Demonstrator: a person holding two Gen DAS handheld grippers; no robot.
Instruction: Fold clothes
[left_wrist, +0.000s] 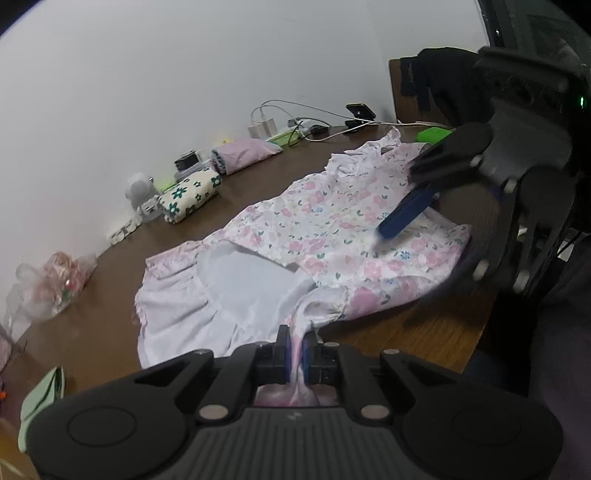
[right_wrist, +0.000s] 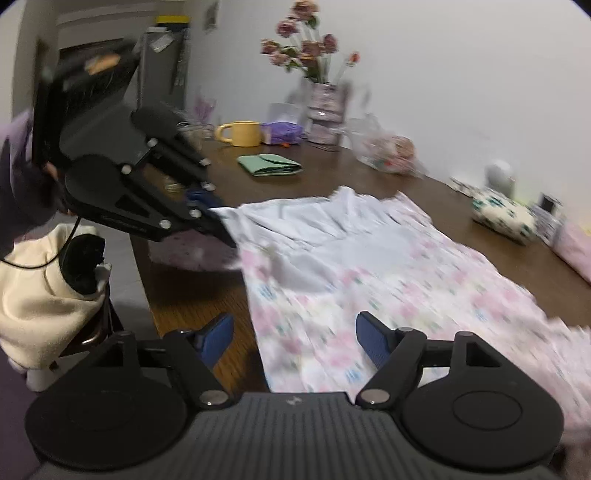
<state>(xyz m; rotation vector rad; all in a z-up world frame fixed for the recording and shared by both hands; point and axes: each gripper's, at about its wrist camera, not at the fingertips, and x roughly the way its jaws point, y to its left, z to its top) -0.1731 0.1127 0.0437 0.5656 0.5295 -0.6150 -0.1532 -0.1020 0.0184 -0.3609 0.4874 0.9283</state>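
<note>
Floral pink-and-white cotton dress (left_wrist: 332, 236) is spread on the brown wooden surface (left_wrist: 110, 325); its bunched corner is clamped in the left tongs (left_wrist: 294, 354), probably for folding over. Right tongs (right_wrist: 294, 341) are held apart above it.

A home: wooden table (right_wrist: 332, 166), flower vase (right_wrist: 321, 107), yellow mug (right_wrist: 243, 133), folded laundry (left_wrist: 192, 194).

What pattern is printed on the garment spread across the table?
Pink and blue flowers on white, over a plain white lining; the floral garment shows best in the left wrist view.
</note>
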